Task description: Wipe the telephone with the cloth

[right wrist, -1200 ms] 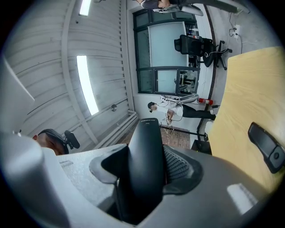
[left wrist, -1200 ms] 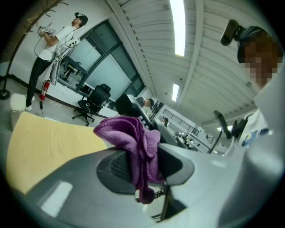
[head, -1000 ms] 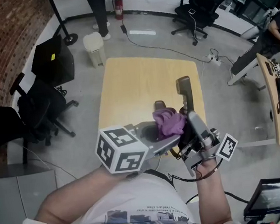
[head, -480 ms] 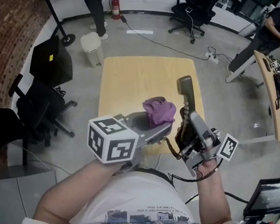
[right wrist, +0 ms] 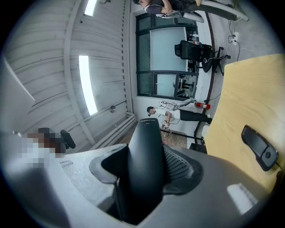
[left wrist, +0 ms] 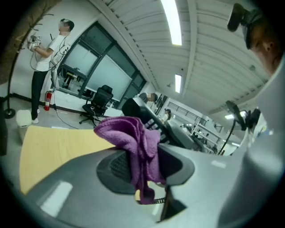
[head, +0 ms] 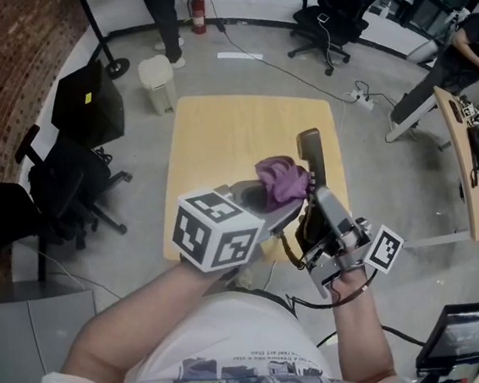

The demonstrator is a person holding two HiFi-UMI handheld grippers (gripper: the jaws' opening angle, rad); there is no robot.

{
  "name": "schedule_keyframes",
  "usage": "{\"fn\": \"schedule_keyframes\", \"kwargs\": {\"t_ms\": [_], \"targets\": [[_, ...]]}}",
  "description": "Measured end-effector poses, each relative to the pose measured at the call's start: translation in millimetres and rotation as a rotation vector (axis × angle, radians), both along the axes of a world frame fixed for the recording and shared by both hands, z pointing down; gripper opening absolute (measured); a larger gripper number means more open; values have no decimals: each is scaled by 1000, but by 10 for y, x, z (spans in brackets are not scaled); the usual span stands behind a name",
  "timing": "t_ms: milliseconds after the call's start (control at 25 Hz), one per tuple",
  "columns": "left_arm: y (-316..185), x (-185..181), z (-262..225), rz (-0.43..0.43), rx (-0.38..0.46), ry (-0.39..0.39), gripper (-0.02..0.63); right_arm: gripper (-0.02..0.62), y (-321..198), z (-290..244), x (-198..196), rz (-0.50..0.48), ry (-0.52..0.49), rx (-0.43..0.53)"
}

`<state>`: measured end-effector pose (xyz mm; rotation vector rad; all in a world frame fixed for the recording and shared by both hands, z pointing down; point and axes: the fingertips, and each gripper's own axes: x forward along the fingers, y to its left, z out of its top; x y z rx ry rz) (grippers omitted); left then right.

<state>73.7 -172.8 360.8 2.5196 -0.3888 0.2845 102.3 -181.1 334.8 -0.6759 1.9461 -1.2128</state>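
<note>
Holding the telephone handset upright over the table, the right gripper has its jaws clamped on the handset's lower half, so the long axis runs up and away from the person. The left gripper has its jaws pinched together on a bunched purple cloth, which sticks out past the tips, just beside the handset's left face and about halfway up. The coming stroke likely turns on this: with the cloth to the handset's left, the left gripper would press rightward and slide along that long axis. Whether cloth and handset already touch cannot be told, since they overlap in the head view and the cloth covers the spot in the left gripper view. The handset's lower end is hidden inside the right jaws, and a dark oblong thing on the table is too small to name
</note>
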Motion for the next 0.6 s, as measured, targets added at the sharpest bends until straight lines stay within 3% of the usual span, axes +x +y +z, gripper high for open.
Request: {"fn": "schedule_keyframes", "kwargs": {"t_ms": [280, 600], "targets": [[259, 66, 160, 51, 7, -67, 149, 242, -65, 95, 81, 19, 25, -21], [560, 50, 268, 146, -8, -79, 149, 242, -155, 162, 147, 30, 42, -32]]}}
